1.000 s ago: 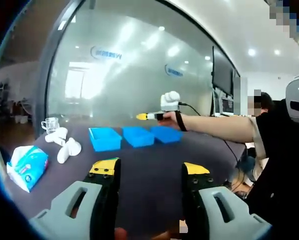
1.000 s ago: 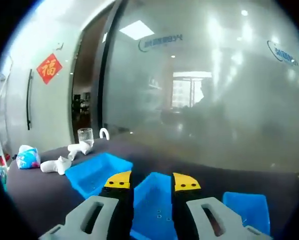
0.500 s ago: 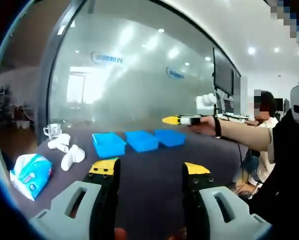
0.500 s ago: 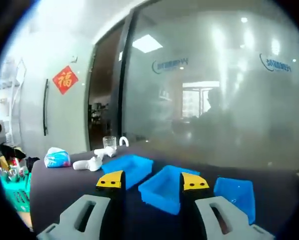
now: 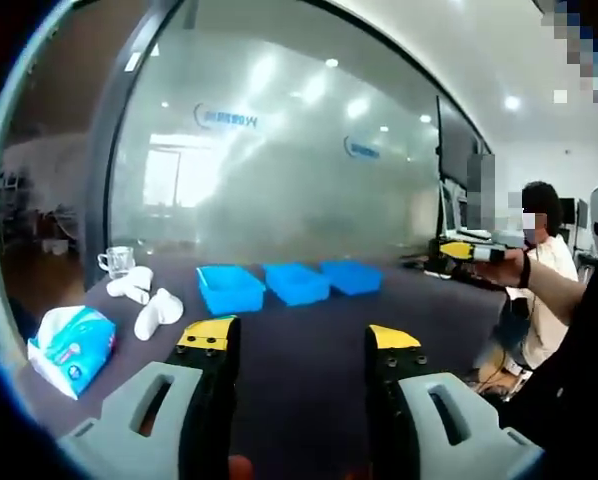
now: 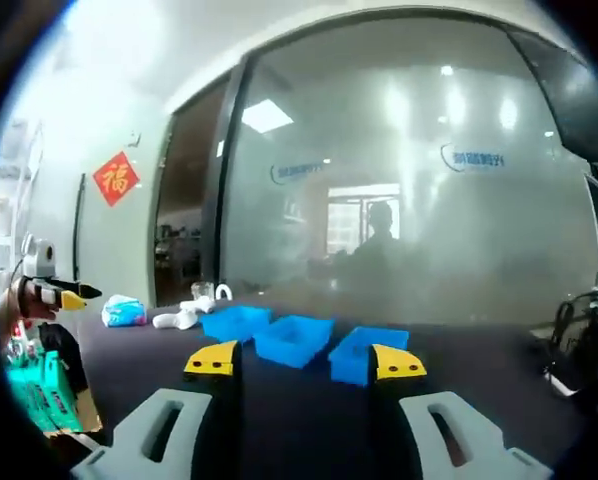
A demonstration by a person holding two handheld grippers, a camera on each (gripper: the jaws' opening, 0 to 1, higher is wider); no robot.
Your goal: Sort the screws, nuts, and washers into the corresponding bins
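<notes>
Looking along the left tool (image 5: pixel 294 340), open and empty, three bins (image 5: pixel 289 283) sit mid-table (image 5: pixel 309 350). Right tool (image 6: pixel 304 360) is open too, well back from them. Next: find screws; none visible.

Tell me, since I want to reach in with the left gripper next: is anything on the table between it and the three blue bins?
Nothing visible. In the left gripper view, bare dark table runs from the open left gripper to the blue bins. The tissue pack and white objects lie off to the left.
</notes>
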